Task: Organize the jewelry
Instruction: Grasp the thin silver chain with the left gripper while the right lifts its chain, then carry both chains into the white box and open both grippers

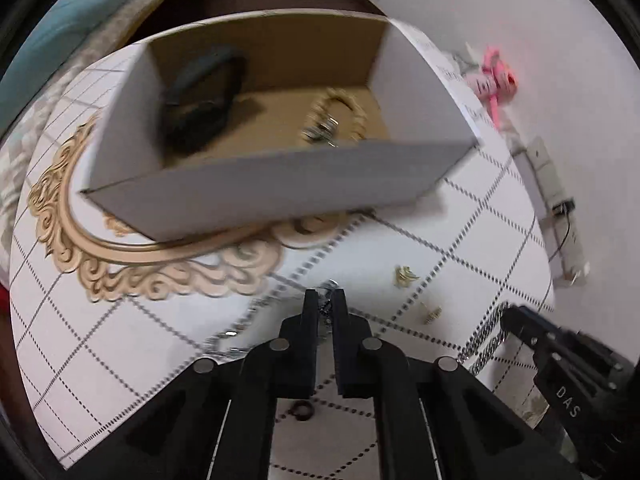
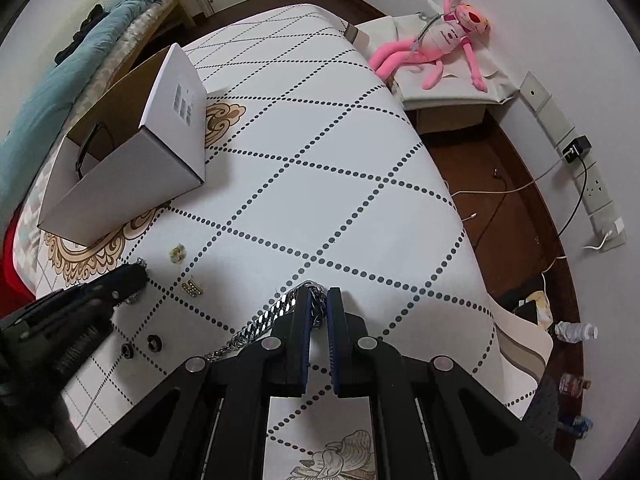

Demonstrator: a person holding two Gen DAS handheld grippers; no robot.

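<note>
A white cardboard box (image 1: 280, 192) stands open on the table, holding a black band (image 1: 200, 96) and a gold-and-silver bracelet (image 1: 332, 120); the box also shows in the right wrist view (image 2: 120, 184). My left gripper (image 1: 326, 300) is shut on a thin silver chain (image 1: 326, 312). My right gripper (image 2: 319, 300) is shut on a thick silver chain (image 2: 264, 320) that trails left over the table. Gold earrings (image 1: 405, 276) (image 2: 191, 286) and a small gold piece (image 2: 177, 253) lie loose on the table.
Two dark rings (image 2: 140, 346) lie near the table's front left. A pink plush toy (image 2: 440, 44) lies on a stand beyond the table. A power strip with cables (image 2: 576, 160) runs along the wall. Bottles (image 2: 576, 332) stand on the floor at right.
</note>
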